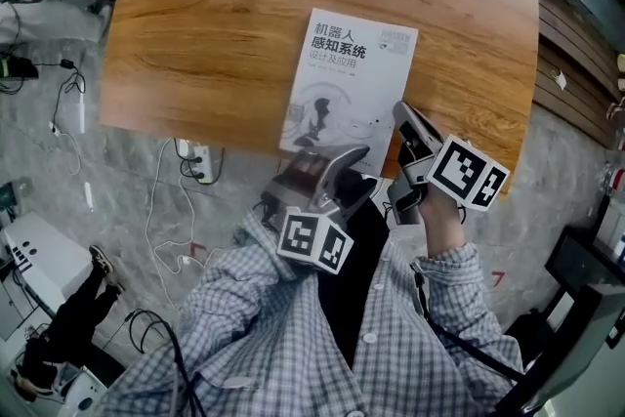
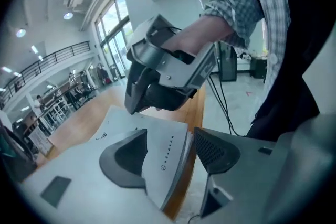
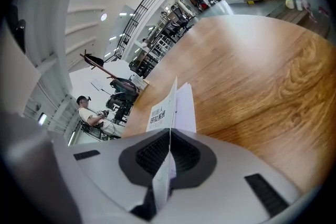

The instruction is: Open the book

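A white book (image 1: 347,83) with a printed title lies on the wooden table (image 1: 195,34), its lower end over the table's near edge. My right gripper (image 1: 402,112) is at the book's lower right corner. In the right gripper view it (image 3: 168,157) is shut on the thin front cover (image 3: 164,105), which stands raised off the pages below. My left gripper (image 1: 327,166) hangs at the book's near edge. Seen in the left gripper view, it (image 2: 170,152) is open, with the book's corner (image 2: 163,160) between its jaws and no pad pressing. The right gripper (image 2: 139,105) shows just above.
The table's near edge runs right under both grippers. Below it lie a grey floor with cables and a power strip (image 1: 200,161). A person's legs (image 1: 68,308) are at the lower left. Dark wooden slats (image 1: 576,63) line the right side.
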Motion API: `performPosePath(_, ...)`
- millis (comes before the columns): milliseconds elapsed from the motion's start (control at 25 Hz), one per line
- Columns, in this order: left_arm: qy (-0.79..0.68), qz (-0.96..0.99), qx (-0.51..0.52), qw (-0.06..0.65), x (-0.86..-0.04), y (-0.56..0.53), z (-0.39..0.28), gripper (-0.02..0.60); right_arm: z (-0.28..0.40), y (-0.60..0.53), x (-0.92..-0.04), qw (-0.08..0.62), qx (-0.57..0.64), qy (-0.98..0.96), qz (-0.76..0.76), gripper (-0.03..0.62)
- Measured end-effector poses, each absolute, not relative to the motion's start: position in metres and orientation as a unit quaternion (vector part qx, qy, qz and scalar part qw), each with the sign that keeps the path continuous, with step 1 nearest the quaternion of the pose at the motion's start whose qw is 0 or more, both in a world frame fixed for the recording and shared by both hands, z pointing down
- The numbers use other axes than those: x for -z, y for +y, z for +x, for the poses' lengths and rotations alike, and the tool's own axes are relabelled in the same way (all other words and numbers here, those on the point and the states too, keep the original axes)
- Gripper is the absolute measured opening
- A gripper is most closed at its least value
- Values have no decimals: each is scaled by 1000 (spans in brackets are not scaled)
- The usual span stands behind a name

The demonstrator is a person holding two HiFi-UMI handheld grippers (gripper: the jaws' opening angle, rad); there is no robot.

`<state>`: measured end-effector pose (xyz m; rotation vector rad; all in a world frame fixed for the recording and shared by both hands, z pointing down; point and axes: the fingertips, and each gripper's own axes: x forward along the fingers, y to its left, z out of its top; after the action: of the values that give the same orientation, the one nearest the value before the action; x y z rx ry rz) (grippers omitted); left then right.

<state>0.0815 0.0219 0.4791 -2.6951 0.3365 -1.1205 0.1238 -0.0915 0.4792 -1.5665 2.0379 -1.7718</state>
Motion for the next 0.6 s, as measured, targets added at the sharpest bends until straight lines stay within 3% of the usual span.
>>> performPosePath(320, 135, -888, 398, 187, -487, 15, 104, 258, 123, -91, -479, 12, 570, 651, -500, 23)
performPosePath(440, 143, -891, 389, 183, -482, 12, 103, 188, 123, -91, -479, 8, 568, 653, -500, 23)
performPosePath(520, 149, -892, 386, 181, -479, 11, 102, 96, 124, -91, -479, 3, 566, 656, -500, 23)
performPosePath(600, 159, -895, 379, 171, -476, 9, 101, 49, 124, -90, -479, -6, 559, 661, -500, 23)
